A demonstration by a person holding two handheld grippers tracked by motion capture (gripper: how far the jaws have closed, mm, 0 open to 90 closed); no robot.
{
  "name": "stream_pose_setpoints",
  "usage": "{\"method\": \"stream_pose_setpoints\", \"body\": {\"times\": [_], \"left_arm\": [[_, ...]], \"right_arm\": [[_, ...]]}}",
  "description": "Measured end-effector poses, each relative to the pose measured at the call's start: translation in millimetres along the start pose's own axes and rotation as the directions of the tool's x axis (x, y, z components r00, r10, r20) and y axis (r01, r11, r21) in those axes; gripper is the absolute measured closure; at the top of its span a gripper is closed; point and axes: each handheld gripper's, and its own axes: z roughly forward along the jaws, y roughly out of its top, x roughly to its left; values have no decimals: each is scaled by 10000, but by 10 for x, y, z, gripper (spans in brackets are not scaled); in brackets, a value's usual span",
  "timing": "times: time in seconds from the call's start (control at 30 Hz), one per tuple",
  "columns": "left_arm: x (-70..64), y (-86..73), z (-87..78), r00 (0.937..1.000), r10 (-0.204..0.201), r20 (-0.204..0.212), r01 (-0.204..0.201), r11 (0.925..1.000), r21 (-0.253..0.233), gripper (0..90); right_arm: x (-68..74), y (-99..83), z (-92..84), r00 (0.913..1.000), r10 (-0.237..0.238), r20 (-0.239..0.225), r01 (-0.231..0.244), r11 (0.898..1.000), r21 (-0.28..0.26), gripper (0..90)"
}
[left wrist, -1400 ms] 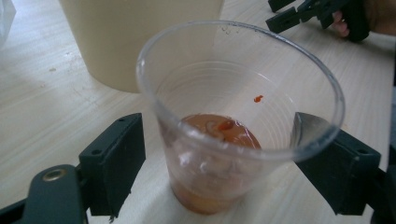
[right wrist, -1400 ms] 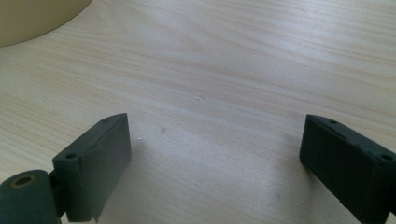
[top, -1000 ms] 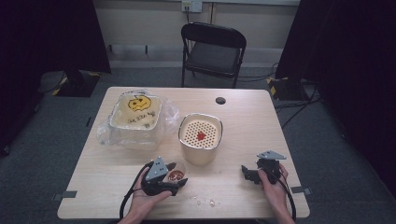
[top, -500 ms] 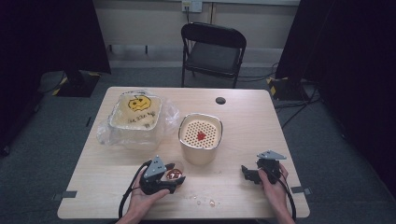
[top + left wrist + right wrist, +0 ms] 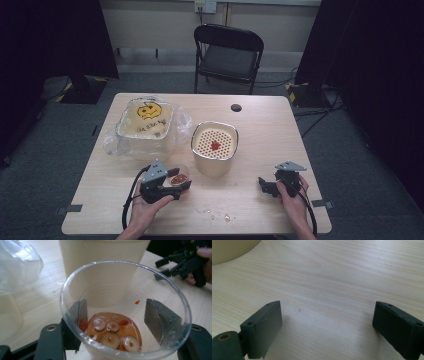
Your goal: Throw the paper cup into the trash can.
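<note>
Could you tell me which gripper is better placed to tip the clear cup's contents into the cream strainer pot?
Left. The left gripper is shut on the clear cup, right beside the strainer pot. The right gripper sits open and empty on the table, farther from the pot.

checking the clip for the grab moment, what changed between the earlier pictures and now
The left gripper has just been closing its jaws on the clear plastic cup of reddish liquid and round slices, and it now grips the cup and has raised it slightly beside the cream strainer pot. The right gripper stayed put, jaws open over bare table. The bagged tub and the small spill look unchanged.
</note>
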Motion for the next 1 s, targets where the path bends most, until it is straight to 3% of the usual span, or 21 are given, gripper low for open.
{"method": "stream_pose_setpoints", "body": {"times": [0.2, 0.43, 0.63, 0.8, 0.9, 1.0], "left_arm": [[18, 199, -116, 9998, 170, 39, -168, 9985, -522, 353], [43, 532, -180, 9993, 332, -192, -345, 9967, -739, 350], [93, 761, -198, 9994, 188, -304, -212, 9963, -835, 348], [98, 944, -131, 9964, 594, -598, -639, 9950, -773, 349], [106, 1047, -71, 9941, 625, -883, -691, 9949, -739, 349], [114, 1156, -11, 9881, 1024, -1148, -1096, 9923, -584, 350]], "right_arm": [[0, 0, 0, 10000, -2, 2, 2, 10000, 0, 83], [1, 0, 0, 10000, 10, 0, -10, 10000, 3, 83], [0, 0, 0, 10000, -2, 0, 2, 10000, -1, 83], [1, 0, 0, 10000, 12, -1, -12, 10000, 3, 83], [0, 0, 0, 10000, 1, -6, -1, 10000, 3, 83], [-3, 0, 1, 10000, -28, -18, 28, 10000, -4, 83]]}}
